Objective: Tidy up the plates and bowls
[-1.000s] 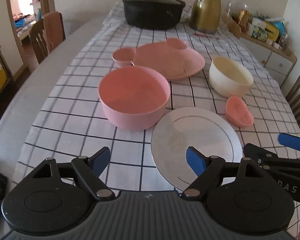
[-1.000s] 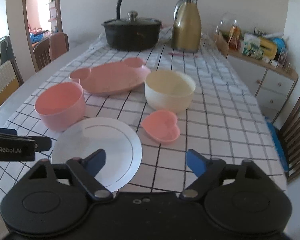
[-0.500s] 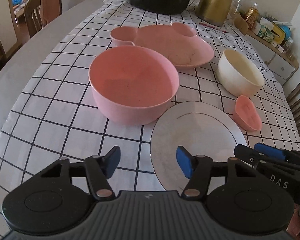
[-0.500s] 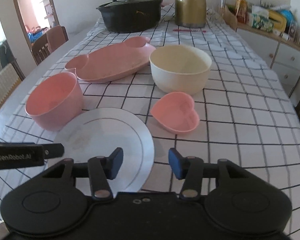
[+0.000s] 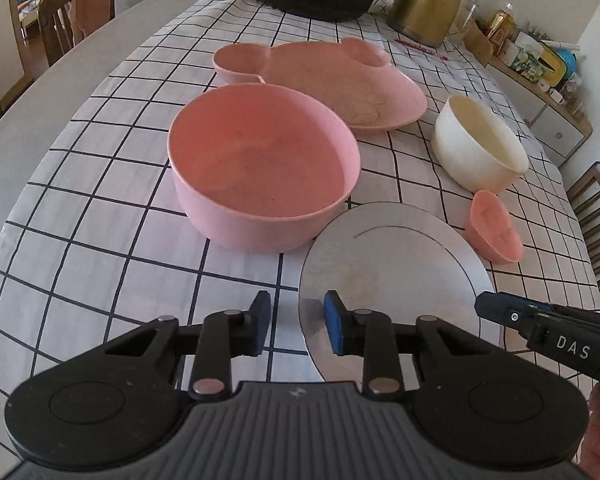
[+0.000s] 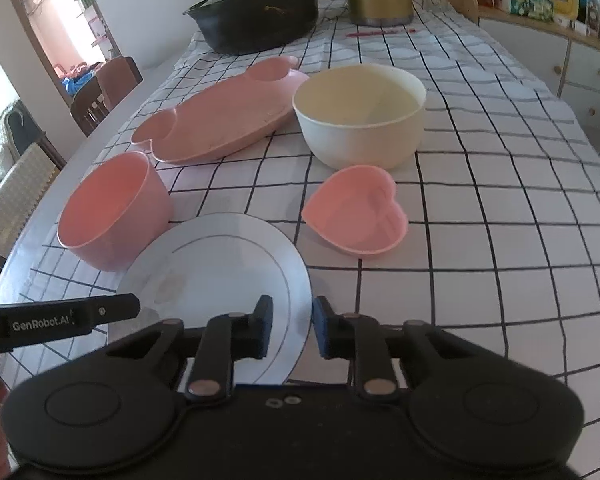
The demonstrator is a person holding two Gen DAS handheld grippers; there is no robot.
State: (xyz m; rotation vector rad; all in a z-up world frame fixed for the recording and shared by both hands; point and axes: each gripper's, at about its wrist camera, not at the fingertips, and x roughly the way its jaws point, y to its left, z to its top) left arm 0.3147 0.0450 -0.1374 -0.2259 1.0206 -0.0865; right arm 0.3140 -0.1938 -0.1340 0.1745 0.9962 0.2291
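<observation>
My left gripper sits half open at the bottom, holding nothing, one finger each side of the white plate rim. My right gripper does too. I should squeeze gently. The pink bowl and cream bowl above look empty.

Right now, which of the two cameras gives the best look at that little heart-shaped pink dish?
The right wrist view. There the heart-shaped dish sits near the middle, its whole heart outline and inside visible. In the left wrist view the same dish sits far right, seen side-on and squashed, so its shape is hard to read.
</observation>
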